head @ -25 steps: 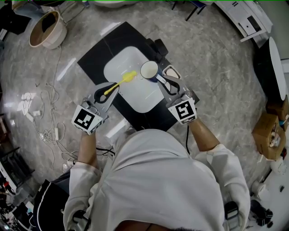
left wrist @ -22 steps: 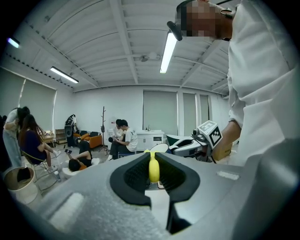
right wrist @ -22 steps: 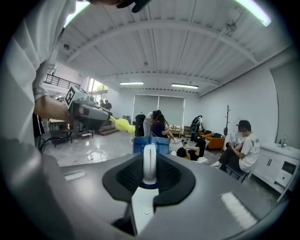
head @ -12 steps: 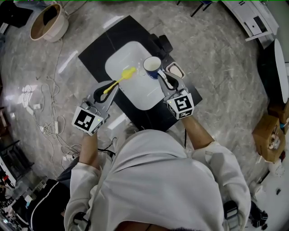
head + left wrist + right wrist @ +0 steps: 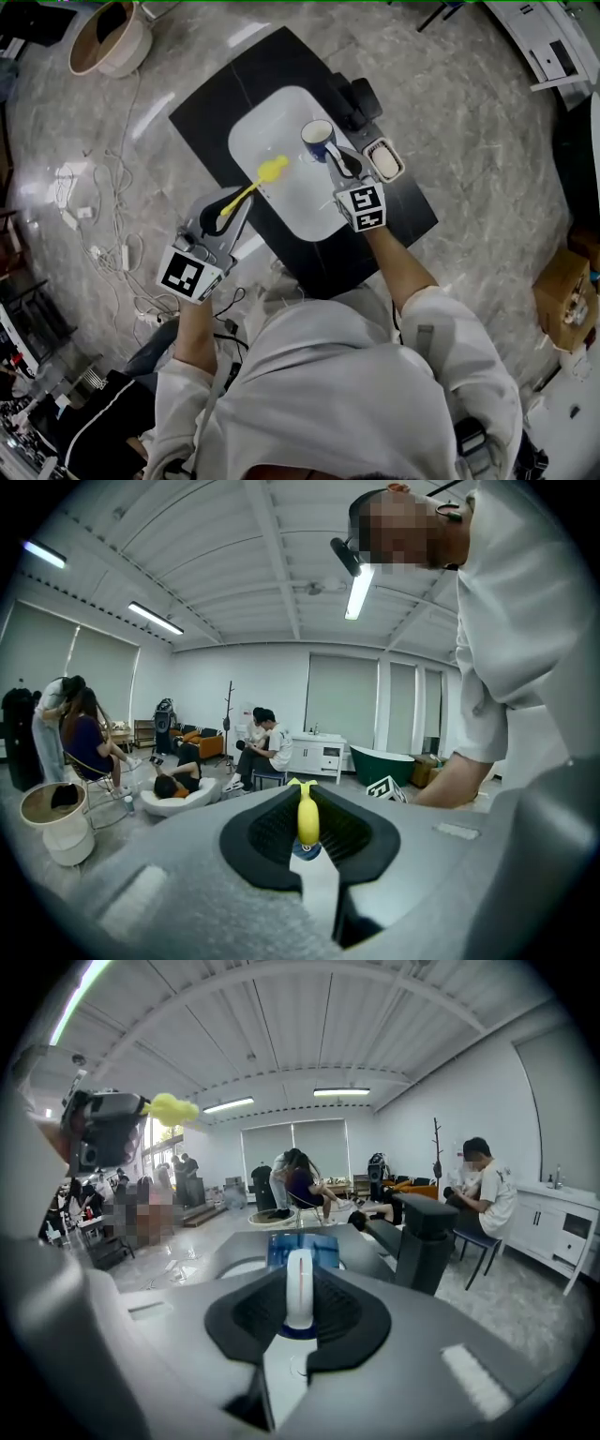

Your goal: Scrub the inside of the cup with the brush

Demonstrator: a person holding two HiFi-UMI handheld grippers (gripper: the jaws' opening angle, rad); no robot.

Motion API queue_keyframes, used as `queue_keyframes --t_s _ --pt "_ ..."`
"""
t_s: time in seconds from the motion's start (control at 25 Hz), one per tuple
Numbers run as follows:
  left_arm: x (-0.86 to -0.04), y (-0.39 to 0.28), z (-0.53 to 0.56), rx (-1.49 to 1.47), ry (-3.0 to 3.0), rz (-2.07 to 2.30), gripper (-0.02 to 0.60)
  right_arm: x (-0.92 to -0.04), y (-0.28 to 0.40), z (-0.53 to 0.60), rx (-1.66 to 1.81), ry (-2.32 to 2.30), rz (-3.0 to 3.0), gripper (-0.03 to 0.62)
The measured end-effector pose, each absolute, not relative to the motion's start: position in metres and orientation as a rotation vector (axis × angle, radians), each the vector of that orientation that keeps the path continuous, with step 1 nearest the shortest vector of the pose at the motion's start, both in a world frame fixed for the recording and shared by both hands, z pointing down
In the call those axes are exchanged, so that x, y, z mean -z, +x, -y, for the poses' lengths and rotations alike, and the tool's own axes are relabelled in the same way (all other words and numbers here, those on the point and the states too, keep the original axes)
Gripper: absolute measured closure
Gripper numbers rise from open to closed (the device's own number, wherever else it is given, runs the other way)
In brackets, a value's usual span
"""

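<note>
A blue cup (image 5: 318,139) with a white inside stands upright over the far right part of the white tray (image 5: 272,122). My right gripper (image 5: 339,165) is shut on its white handle (image 5: 299,1290), with the blue cup body (image 5: 300,1248) just past the jaws. My left gripper (image 5: 228,210) is shut on the handle of a yellow brush (image 5: 251,186), whose head lies over the tray's middle, left of the cup. The brush handle (image 5: 307,813) shows pinched between the left jaws. The brush head (image 5: 173,1107) appears high at the left in the right gripper view.
The tray lies on a black mat (image 5: 206,103) on a low table. A small white-rimmed dish (image 5: 385,158) and a black box (image 5: 361,97) sit right of the cup. A tan bin (image 5: 108,39) and loose cables (image 5: 80,216) are on the floor at left. People sit across the room (image 5: 262,747).
The right gripper has come down with the cup and rolled it upright over the tray. The left gripper with the brush sank a little; the brush head now sits farther from the cup.
</note>
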State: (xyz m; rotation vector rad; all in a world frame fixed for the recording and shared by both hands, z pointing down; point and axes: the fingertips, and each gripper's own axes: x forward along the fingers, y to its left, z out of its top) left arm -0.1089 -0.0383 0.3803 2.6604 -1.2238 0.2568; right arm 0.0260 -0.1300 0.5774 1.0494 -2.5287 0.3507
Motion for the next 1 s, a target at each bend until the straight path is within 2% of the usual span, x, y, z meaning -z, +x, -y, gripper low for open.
queue_keyframes --t_s 0.52,1.0 --pt "-0.448 -0.134 0.051 -0.290 2.534 1.292 0.548 -0.744 -0.002 0.167 -0.486 1.008 2.384 0.540" --pt "-0.496 -0.145 0.055 -0.284 2.434 1.395 0.548 -0.785 -0.019 0.178 -0.385 0.993 2.433 0.540"
